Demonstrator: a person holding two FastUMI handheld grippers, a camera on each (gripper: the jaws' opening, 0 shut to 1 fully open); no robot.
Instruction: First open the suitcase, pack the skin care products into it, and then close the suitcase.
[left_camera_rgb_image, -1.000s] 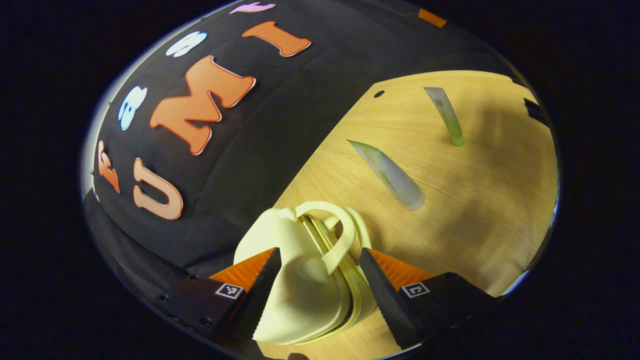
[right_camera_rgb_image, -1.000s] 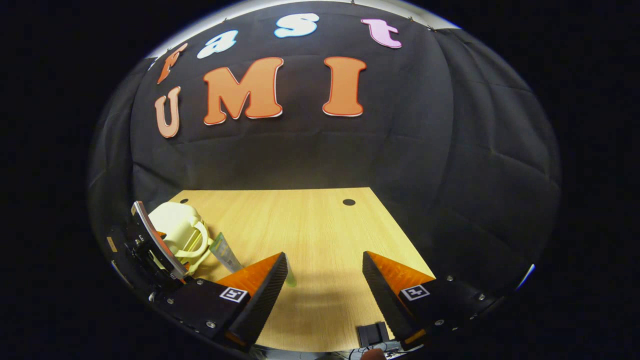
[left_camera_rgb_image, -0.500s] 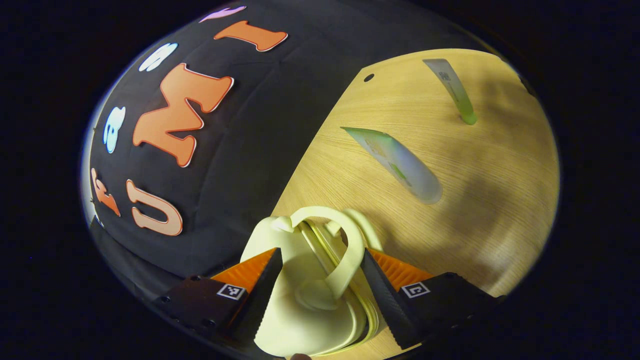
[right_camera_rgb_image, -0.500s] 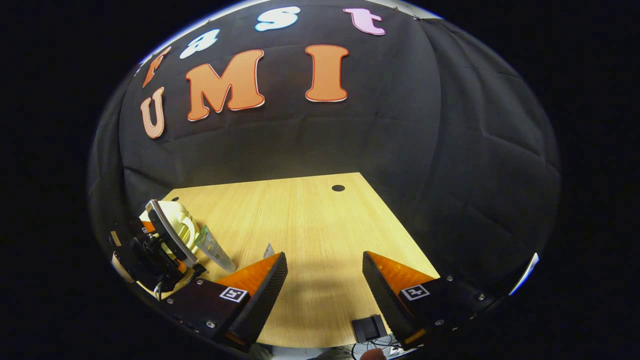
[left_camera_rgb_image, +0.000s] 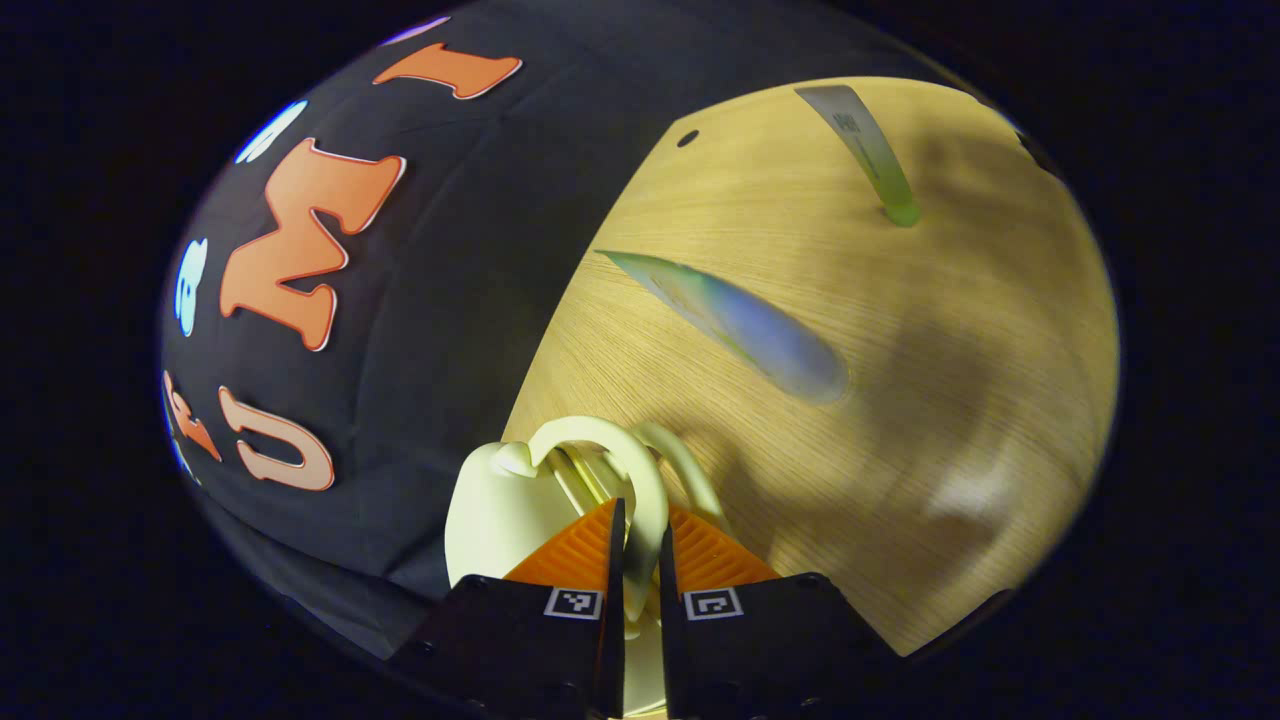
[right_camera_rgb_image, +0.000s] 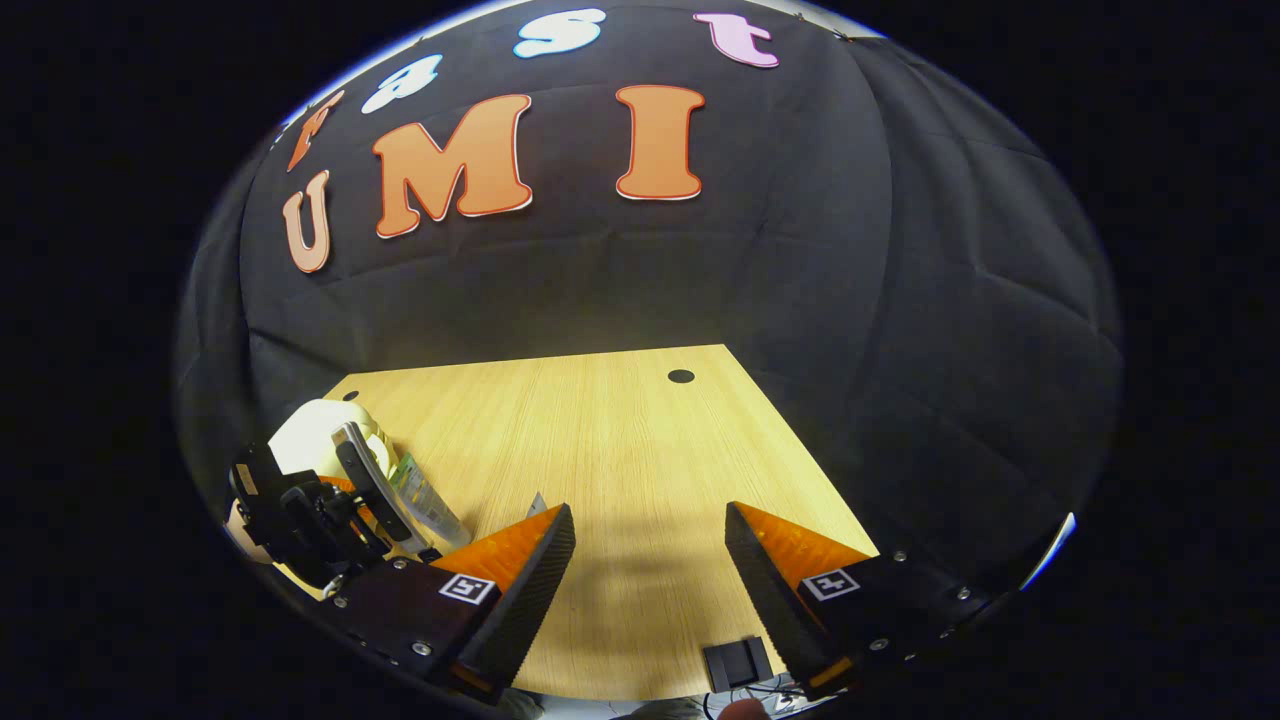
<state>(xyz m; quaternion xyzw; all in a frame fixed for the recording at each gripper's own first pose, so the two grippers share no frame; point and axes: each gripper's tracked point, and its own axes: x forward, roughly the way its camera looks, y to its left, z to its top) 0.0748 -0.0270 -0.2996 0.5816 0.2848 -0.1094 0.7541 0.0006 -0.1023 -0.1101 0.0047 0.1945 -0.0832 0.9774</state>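
The left gripper (left_camera_rgb_image: 636, 520) pinched the suitcase (left_camera_rgb_image: 500, 500) handle (left_camera_rgb_image: 640, 470) to open it next, while the right gripper (right_camera_rgb_image: 650, 560) waited wide open, holding nothing.

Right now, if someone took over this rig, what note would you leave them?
Left claw: shut on the suitcase handle.
Right claw: open, empty, above the table.
Suitcase: at the table's edge by the wall, looks closed.
Skin care tubes: one near the suitcase, one farther off, both lying on the table.
Done: handle gripped.
Left: open, pack both tubes, close.
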